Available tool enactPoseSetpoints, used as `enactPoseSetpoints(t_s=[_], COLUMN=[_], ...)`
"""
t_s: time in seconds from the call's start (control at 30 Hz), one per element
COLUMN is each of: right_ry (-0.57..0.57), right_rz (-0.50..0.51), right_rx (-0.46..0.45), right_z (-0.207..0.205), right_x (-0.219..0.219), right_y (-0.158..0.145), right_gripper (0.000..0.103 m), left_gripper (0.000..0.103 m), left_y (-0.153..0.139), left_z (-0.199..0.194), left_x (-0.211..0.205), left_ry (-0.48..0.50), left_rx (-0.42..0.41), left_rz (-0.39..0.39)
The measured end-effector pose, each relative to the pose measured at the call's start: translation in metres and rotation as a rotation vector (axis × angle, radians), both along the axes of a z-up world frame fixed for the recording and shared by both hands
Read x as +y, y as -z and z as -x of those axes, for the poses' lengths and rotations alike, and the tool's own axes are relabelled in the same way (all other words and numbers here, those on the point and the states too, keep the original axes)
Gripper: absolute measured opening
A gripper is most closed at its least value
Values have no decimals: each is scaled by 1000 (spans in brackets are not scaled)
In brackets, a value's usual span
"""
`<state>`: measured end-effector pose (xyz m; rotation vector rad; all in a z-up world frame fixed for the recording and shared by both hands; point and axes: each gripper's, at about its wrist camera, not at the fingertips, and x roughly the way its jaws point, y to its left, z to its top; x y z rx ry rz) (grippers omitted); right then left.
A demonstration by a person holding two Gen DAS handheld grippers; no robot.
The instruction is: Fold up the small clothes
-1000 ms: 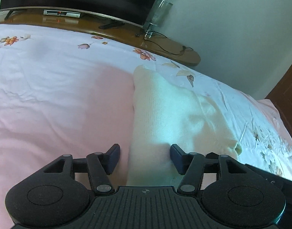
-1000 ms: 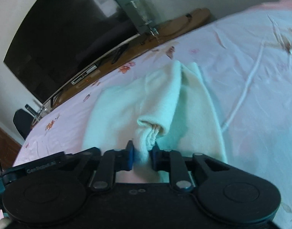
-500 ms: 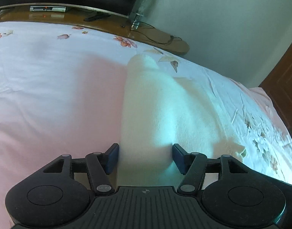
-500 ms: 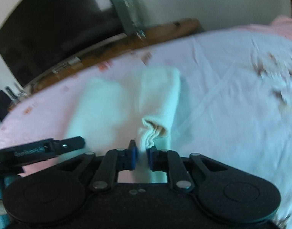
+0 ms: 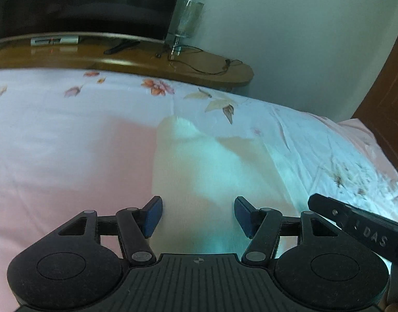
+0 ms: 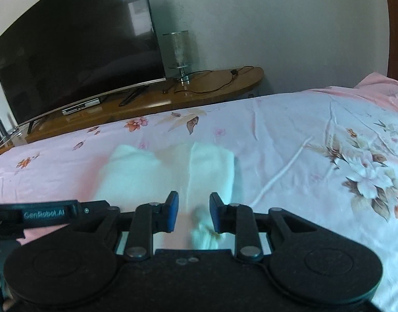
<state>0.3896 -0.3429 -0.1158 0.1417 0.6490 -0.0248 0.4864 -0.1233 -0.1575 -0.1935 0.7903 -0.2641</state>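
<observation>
Clearly soft and light, the cream garment (image 6: 170, 171) lies slack between the right gripper (image 6: 193, 210), whose unclenched jaws have just been opening, and the equally unclenched left gripper (image 5: 197, 217), so pinching a bunched hem edge looks best.

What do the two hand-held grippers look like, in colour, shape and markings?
Both are matte black. The left gripper has a ribbed centre plate with a small crosshair mark, two round side discs, linkage arms with silver pivot pins, and blue pads. The right gripper has the same build; its side bar reads "GenRobot.AI" in the right wrist view.

garment (image 6: 136, 174): cream | bedsheet (image 6: 290, 143): pink, floral | pads (image 6: 172, 212): blue
</observation>
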Motion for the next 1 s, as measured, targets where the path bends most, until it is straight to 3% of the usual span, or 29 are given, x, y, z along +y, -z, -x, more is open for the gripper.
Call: enactPoseSetpoints(t_s=[0.13,0.2,0.23,0.3,0.37,0.47,0.53,0.57,0.63,0.7,0.8,1.0], right_ry=[17,17,16,-8,-41,-69,-61,-65,-88,-94,-65,-84], right_rz=[39,50,48,64,95,134,156,166,181,198,137,90], right_rx=[10,21,32,66,73,55,-2,19,76,65,97,49], right_z=[-38,-56,-63,-76,-81,-83,-81,-87,-98,-99,-96,-25], right_x=[0,0,0,4,6,8,8,9,9,7,-1,6], right_y=[5,12,17,33,47,39,30,33,47,49,39,18], right_gripper=[28,28,28,28,29,27,26,26,27,27,27,31], left_gripper=[61,62,65,83,84,84,84,84,84,85,85,85], left_y=[7,18,24,34,40,31,35,43,45,43,35,20], left_z=[-31,-45,-49,-52,-53,-54,-65,-73,-78,-78,-65,-1], left_x=[2,7,10,16,23,15,13,14,11,4,14,29], left_ry=[-64,-91,-100,-144,-176,-179,-196,-200,-196,-164,-178,-104], left_rx=[8,45,62,74,95,23,38,84,70,71,95,2], left_rz=[-33,-13,6,31,87,27,18,41,20,-30,21,-30])
